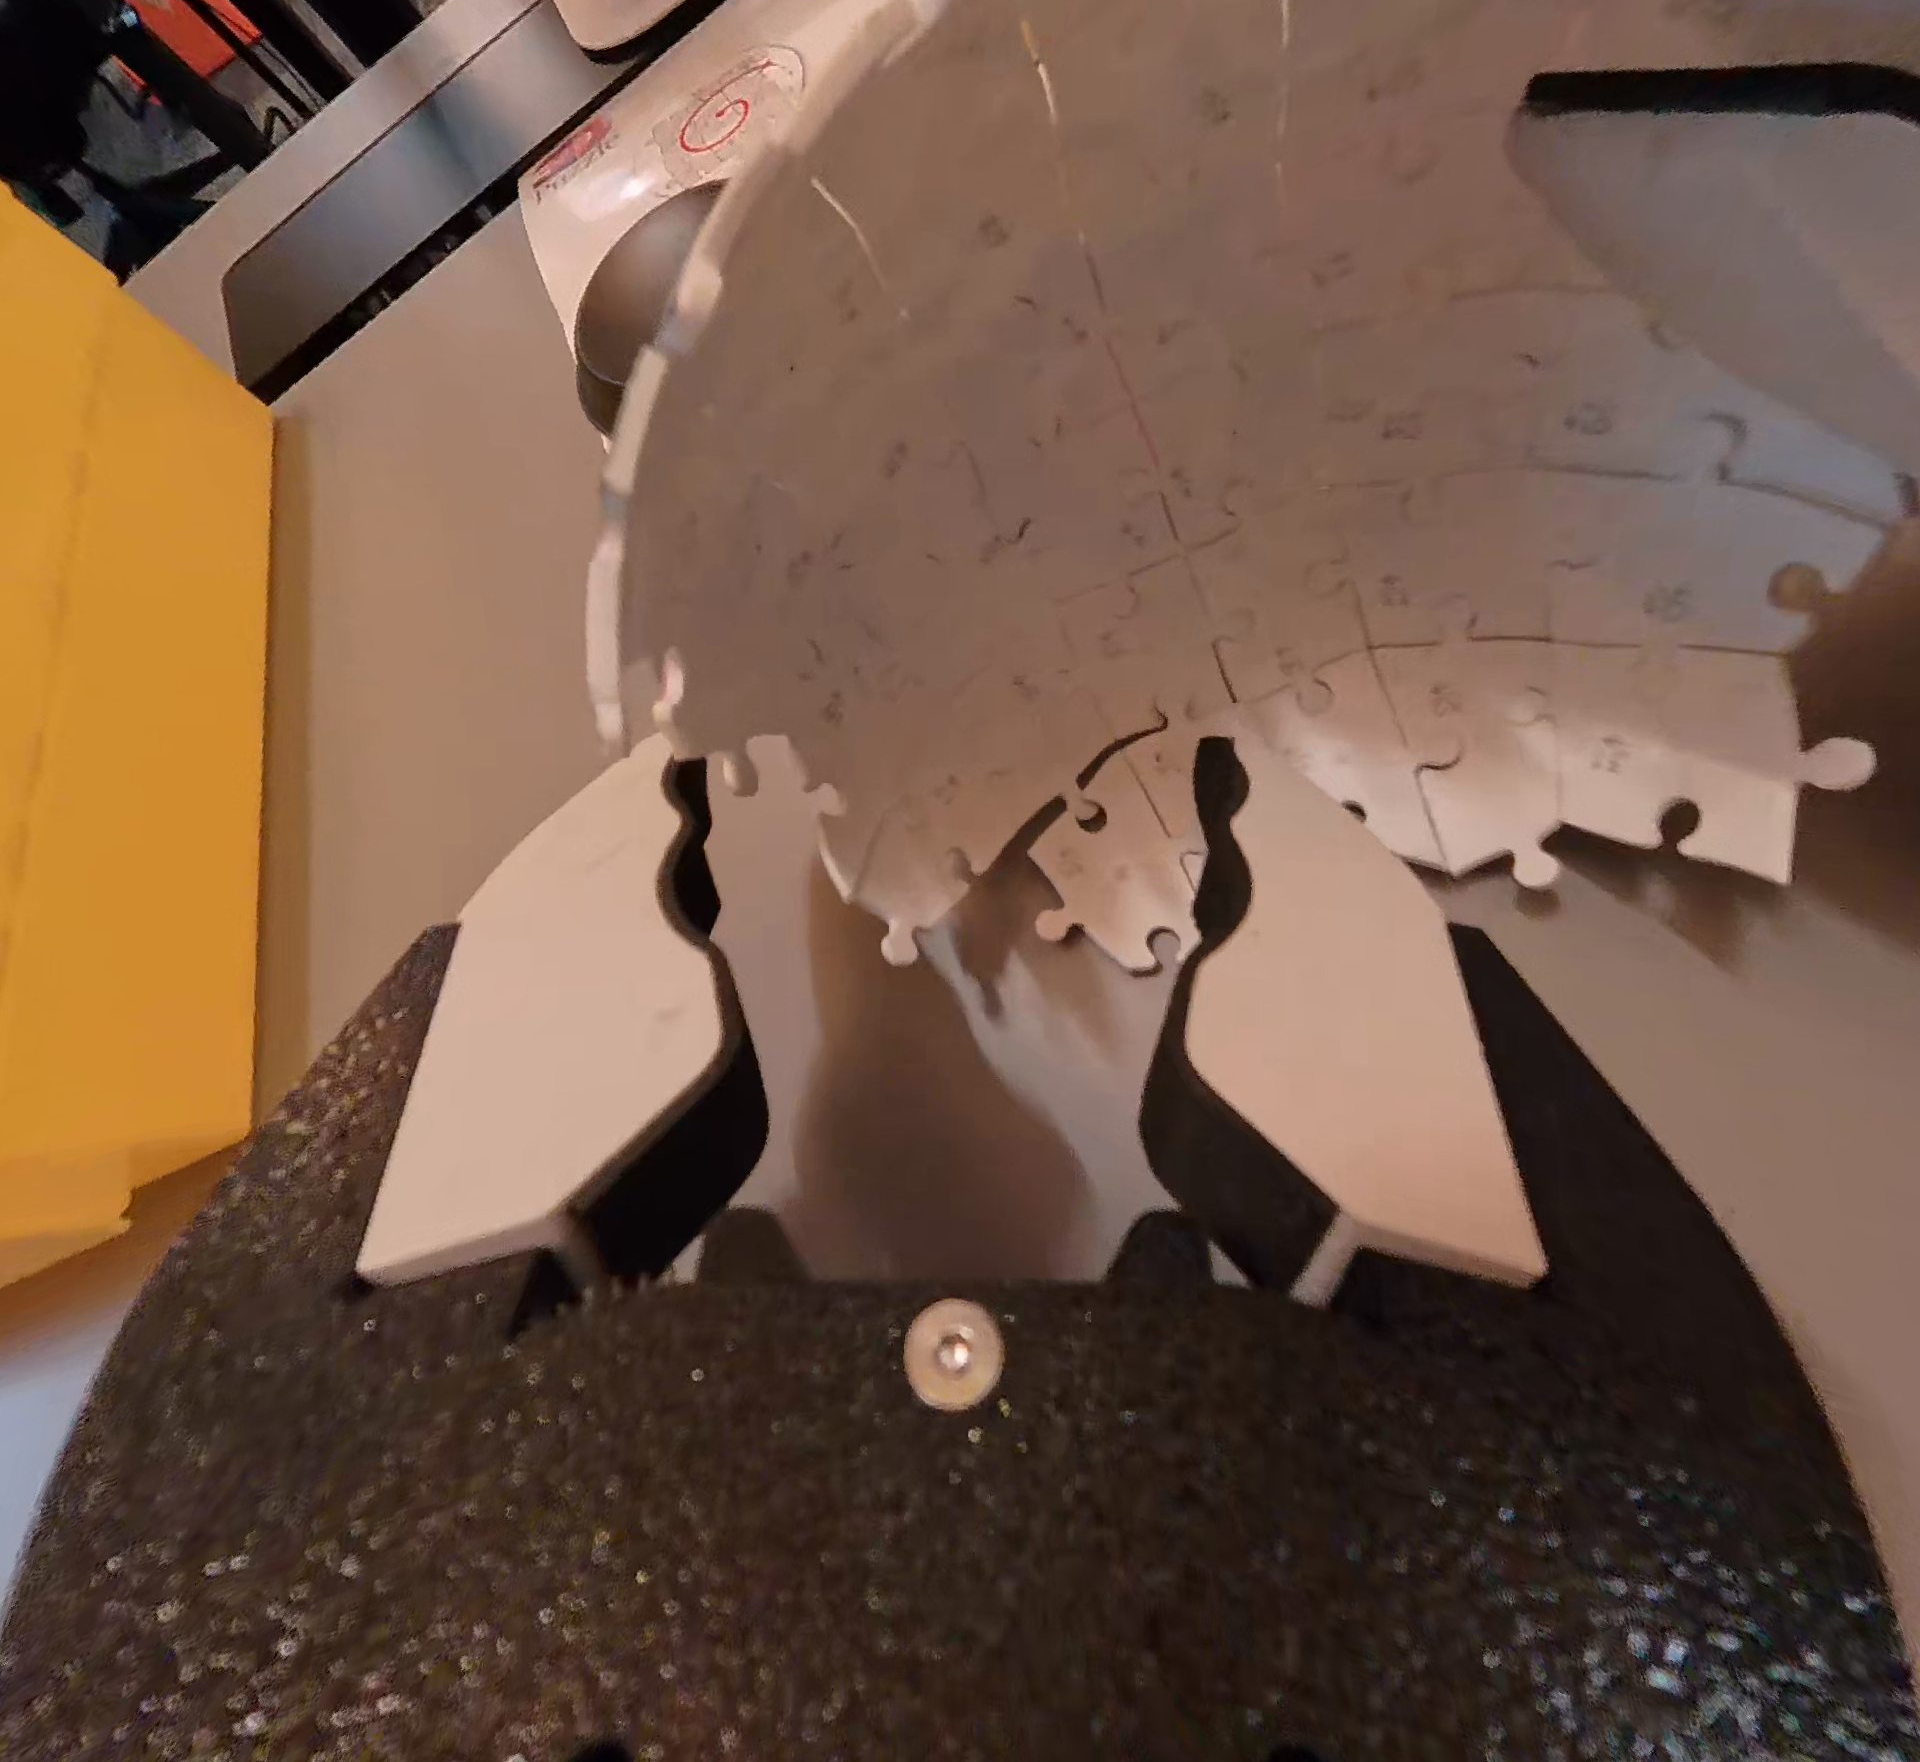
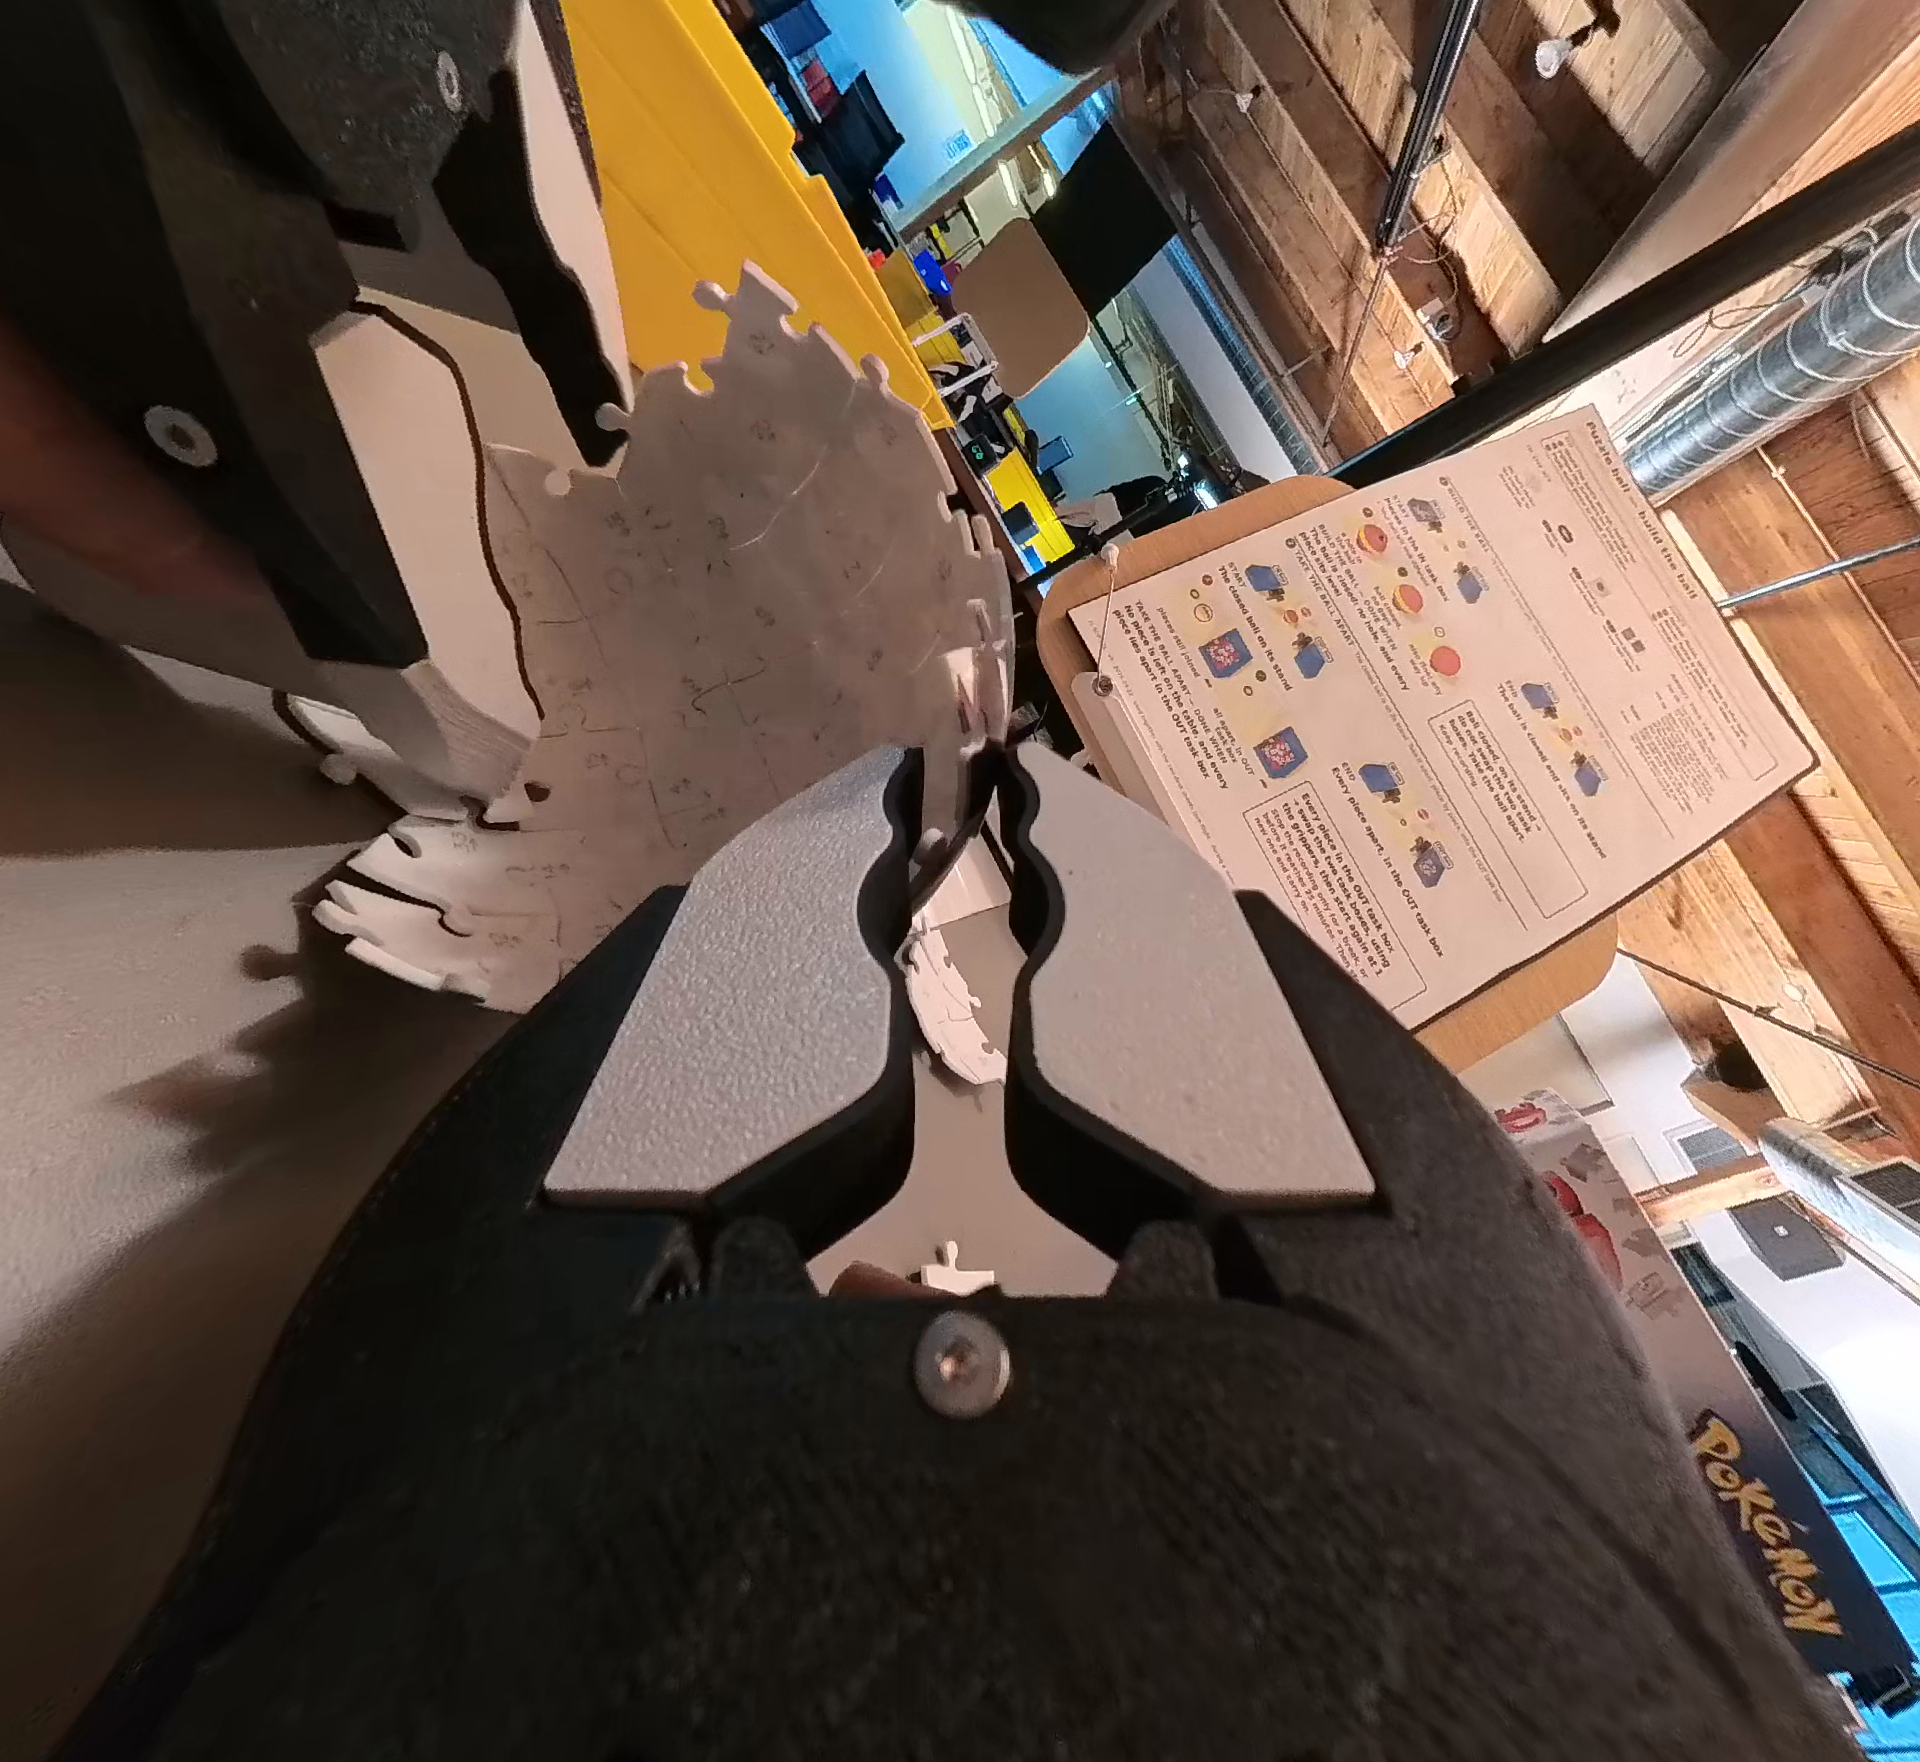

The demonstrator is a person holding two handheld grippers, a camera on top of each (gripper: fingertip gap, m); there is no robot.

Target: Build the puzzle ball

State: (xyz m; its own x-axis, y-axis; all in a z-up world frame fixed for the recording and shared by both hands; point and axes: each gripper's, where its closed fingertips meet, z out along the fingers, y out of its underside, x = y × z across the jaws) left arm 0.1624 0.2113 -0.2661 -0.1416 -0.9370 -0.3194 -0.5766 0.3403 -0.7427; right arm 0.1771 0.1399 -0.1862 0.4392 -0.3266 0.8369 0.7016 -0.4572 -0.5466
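Right tongs (image 2: pixel 961 767): your fingers are pinched together on the toothed rim of the shell, at its 4 o'clock edge in the right wrist view.
Left tongs (image 1: pixel 951 777): fingers stand apart, with the shell's lower lobes between the tips; you cannot tell whether either pad touches it.
Puzzle ball shell (image 1: pixel 1195 382): a partly built, curved section of grey numbered pieces, held up off the surface and tilted, hollow side toward the left camera.
Step in hand: judged mid-assembly; one section joined, the sphere far from closed.
Next move: likely a steady two-point hold, then seating another piece's tabs along the open rim.
Loose joined pieces (image 1: pixel 1117 881): lying on the surface under the shell, near 6 o'clock.
Edges: tabbed rim all round; it may snag or flex apart under squeeze.
Yellow bin (image 1: pixel 114 725): at 9 o'clock, limiting your leftward room.
Surface (image 1: pixel 436 569): bare between bin and shell.
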